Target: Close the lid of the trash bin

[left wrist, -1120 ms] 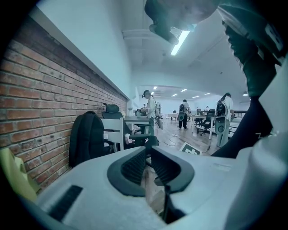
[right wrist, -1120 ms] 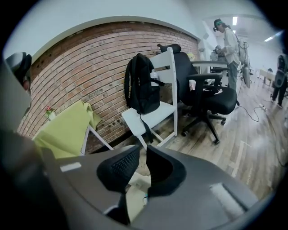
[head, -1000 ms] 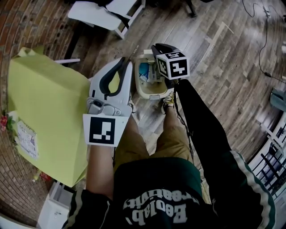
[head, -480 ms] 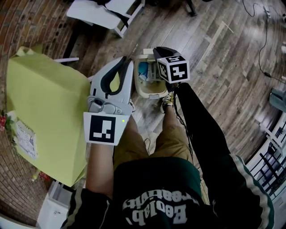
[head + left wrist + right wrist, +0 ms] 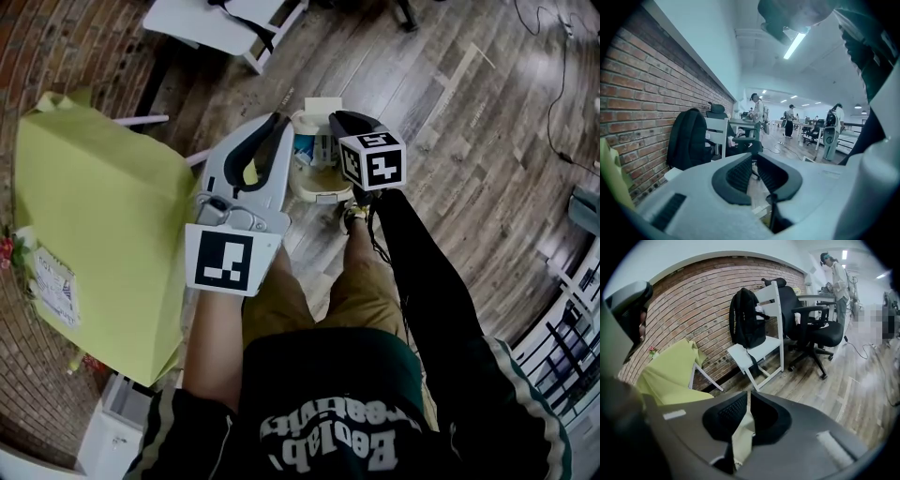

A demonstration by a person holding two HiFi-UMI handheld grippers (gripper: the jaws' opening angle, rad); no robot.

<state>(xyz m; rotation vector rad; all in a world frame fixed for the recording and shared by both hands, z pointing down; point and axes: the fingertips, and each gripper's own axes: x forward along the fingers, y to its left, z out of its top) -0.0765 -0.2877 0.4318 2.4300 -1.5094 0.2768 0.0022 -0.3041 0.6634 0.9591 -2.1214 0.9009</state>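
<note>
One trash bin (image 5: 323, 197) at twelve o'clock holds litter (image 5: 305, 150). The right gripper (image 5: 748, 393) is closing on its lid (image 5: 743, 434); the left gripper (image 5: 753, 155) is spread, empty.

A red brick wall (image 5: 708, 291) runs beside a grey wood-plank floor (image 5: 469, 141). By it stand a white chair (image 5: 759, 350) bearing a black backpack (image 5: 746, 317), a black office chair (image 5: 813, 331) and a yellow-green draped cloth (image 5: 94, 225). A strip light (image 5: 797, 43) glows overhead.

The grey-brown wood-plank floor (image 5: 469, 141) carries a cream plastic trash bin (image 5: 314, 192), a white wooden chair (image 5: 202, 23) and a thin black cable (image 5: 559, 84).
</note>
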